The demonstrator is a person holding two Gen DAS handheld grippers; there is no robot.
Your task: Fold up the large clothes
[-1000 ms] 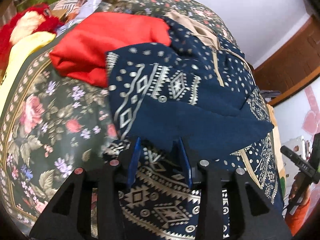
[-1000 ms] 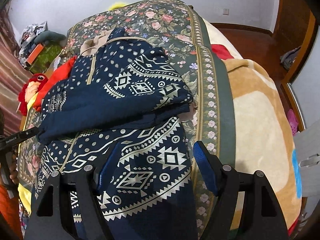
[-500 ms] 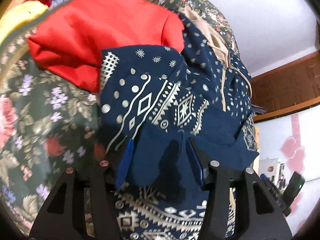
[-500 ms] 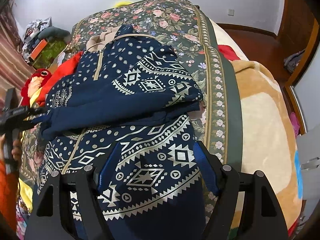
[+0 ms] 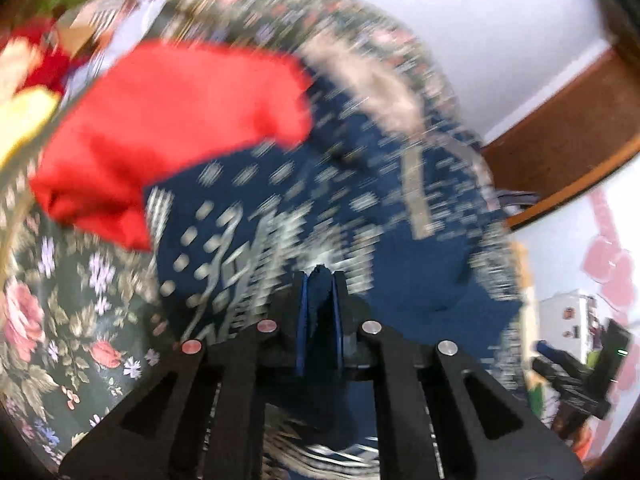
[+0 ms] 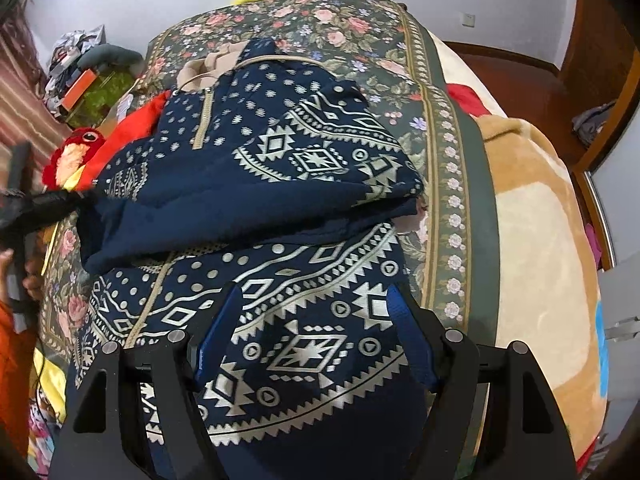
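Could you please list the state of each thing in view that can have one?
Left tool: just closed, shut on a fold of the navy patterned garment.
Right tool: open, straddling the garment's lower part, pads not pressing.
Navy patterned garment: partly folded, upper part doubled over, on the floral bedspread.
Red garment: bunched beside the navy one.
Red plush toy: lying at the bed edge.

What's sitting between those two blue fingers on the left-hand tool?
A pinched fold of the navy patterned garment, seen in the left wrist view; the left gripper has just been closing on it.
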